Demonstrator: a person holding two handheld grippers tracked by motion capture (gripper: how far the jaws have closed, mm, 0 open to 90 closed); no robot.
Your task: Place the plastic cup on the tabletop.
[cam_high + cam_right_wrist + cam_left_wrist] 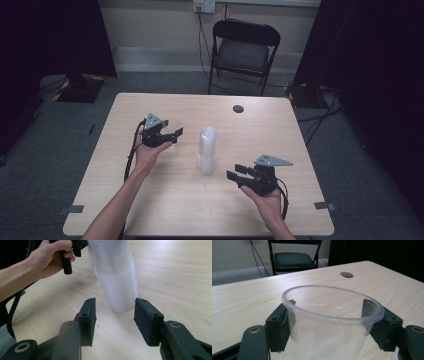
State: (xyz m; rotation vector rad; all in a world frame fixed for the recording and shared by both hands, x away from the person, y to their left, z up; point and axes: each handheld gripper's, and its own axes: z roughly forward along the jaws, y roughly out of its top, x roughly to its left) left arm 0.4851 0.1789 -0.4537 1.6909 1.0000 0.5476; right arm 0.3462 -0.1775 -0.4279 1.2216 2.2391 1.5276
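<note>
One clear cup [332, 315] between left tongs [332, 322] — seemingly gripped.

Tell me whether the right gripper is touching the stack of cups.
Apart. In the right gripper view the right gripper has its jaws open, with bare table showing between them and the stack of cups ahead.

Black grippers [170, 134], grey plates, cables

A black folding chair [243, 50] (empty) stands on grey carpet [45, 150] behind the table [165, 197].
</note>
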